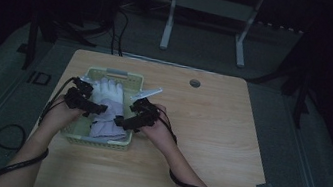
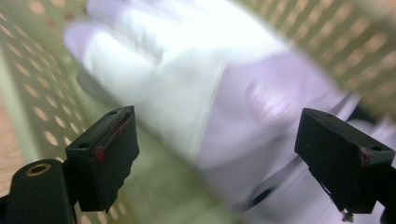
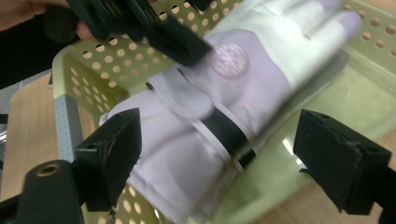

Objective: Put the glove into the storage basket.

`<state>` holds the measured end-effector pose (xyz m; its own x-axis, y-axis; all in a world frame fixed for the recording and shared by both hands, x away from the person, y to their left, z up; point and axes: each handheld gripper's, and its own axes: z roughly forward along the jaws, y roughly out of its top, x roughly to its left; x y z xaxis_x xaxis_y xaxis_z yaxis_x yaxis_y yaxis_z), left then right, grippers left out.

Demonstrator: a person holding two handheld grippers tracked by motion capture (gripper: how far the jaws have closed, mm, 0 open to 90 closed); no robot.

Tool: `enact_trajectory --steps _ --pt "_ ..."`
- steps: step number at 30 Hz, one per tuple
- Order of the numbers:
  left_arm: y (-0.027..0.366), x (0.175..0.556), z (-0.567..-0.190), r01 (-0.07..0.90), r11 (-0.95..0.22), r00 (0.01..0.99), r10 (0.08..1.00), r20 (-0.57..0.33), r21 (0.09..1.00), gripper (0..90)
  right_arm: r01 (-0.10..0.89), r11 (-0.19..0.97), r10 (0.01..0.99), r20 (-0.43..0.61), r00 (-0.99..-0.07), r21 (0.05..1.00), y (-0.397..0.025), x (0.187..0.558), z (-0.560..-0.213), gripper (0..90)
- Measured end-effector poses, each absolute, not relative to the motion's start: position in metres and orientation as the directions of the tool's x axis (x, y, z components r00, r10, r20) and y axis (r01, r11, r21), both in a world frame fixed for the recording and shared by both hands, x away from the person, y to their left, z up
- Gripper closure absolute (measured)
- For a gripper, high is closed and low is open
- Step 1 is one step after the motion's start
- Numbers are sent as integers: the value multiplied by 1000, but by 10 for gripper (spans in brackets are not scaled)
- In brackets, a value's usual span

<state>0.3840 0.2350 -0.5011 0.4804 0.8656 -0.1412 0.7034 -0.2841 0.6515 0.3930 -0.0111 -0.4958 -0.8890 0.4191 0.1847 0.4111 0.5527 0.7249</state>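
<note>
A white and pale lilac glove (image 1: pixel 108 109) lies in a pale green perforated basket (image 1: pixel 78 132) on the left half of the wooden table. Its cuff hangs over the basket's near rim. My left gripper (image 1: pixel 97 109) hovers over the glove from the left, jaws open with nothing between them; its view shows the glove's white fingers (image 2: pixel 154 70). My right gripper (image 1: pixel 119 121) reaches in from the right, jaws open on either side of the glove's cuff and black strap (image 3: pixel 226 130). The left gripper's black body (image 3: pixel 154 28) shows above the glove's round emblem in the right gripper view.
A white flat piece (image 1: pixel 150 92) rests on the basket's right rim. The wooden table (image 1: pixel 219 132) has a round cable hole (image 1: pixel 195 83) near its far edge. A white frame stand (image 1: pixel 207 14) sits on the floor beyond. Cables trail off the table's left.
</note>
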Motion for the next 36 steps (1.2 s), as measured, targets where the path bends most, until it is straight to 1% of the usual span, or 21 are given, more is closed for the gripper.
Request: enact_trajectory --steps 2,3,6,9,12,13,14,15,19,23,27,36 --pt "235 378 -497 689 -263 485 860 -159 675 132 418 538 420 197 -886 732 -18 393 -495 152" --pt "234 375 -495 679 -261 492 856 -161 686 117 413 536 419 192 -887 736 -21 393 -495 152" --pt "226 365 -491 647 -255 513 843 -163 719 112 409 529 426 184 -886 744 -31 393 -495 151" --pt "216 357 -488 625 -256 537 827 -167 737 82 416 521 437 186 -880 745 -40 394 -495 151" --pt "207 347 -483 607 -242 552 813 -184 757 74 408 525 440 172 -881 746 -50 394 -494 151" --pt "204 344 -481 606 -251 556 812 -176 754 58 409 526 441 172 -881 745 -53 393 -493 151" --pt "200 341 -480 600 -263 560 813 -162 755 12 409 528 444 168 -880 744 -56 393 -493 152" --pt "196 338 -479 590 -271 563 813 -147 761 10 404 530 445 160 -881 746 -59 393 -492 151" --pt "180 329 -477 582 -268 599 780 -182 768 10 404 522 450 160 -878 751 -71 392 -491 151" --pt "161 321 -474 546 -269 634 751 -182 793 10 400 514 456 153 -876 758 -84 391 -489 152" --pt "145 317 -473 543 -230 664 706 -245 807 10 401 505 468 147 -871 764 -98 392 -488 155" --pt "107 306 -474 497 -239 734 628 -257 834 11 405 486 499 135 -856 774 -132 391 -485 156"
